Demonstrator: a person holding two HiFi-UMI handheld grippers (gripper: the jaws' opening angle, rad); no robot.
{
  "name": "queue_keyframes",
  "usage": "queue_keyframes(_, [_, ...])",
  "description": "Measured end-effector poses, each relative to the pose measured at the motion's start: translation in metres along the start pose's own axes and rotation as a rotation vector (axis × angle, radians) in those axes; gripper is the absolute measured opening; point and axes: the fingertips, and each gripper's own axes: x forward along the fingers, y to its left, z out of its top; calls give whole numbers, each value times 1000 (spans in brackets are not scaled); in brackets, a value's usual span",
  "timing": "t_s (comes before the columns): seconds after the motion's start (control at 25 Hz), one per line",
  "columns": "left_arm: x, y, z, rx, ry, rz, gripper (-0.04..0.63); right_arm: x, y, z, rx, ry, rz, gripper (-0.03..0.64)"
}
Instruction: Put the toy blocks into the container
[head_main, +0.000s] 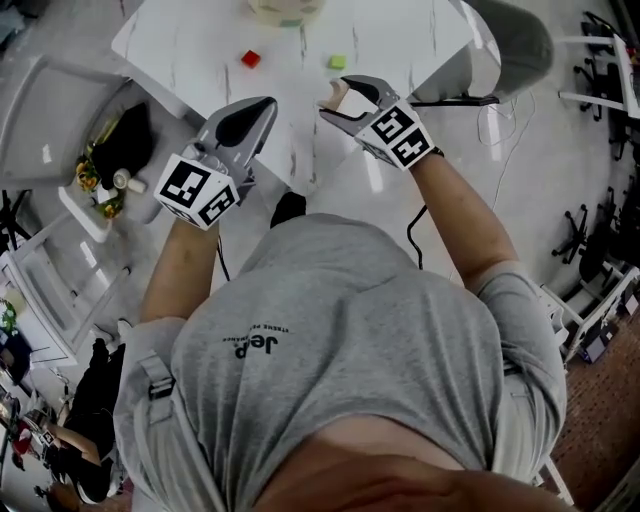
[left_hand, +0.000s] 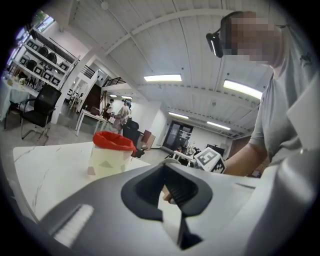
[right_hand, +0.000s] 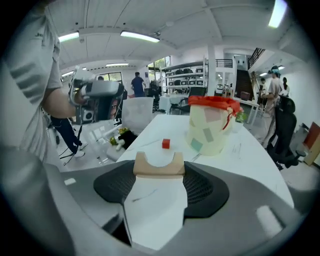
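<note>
On our side of the container (head_main: 285, 8), which is standing on the white table (head_main: 190, 40), we are holding both grippers over the near corner of the table. Left of the container and well short of it, our left gripper (head_main: 255, 108) is hovering with its jaws a little apart and nothing between them. A red block (head_main: 250, 58) is lying on the table between this gripper and the container, touching neither. A green block (head_main: 338, 62) is lying to the right of the red one, also near the container but apart from it. Just on our side of the green block, our right gripper (head_main: 345, 98) is clamping a wooden arch block (right_hand: 159, 169) by its two ends, the notch turned away from the gripper. This block is staying outside the container, well short of it.
</note>
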Motion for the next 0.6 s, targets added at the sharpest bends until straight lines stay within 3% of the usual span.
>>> queue_keyframes(0.32, [15,32,47,49,-46,21,57,-19,-74,110,-21,-134,-85,296])
queue_keyframes(0.6, [29,60,78,85,-64,43,57,-2,-130,164,17,-150,-119,298])
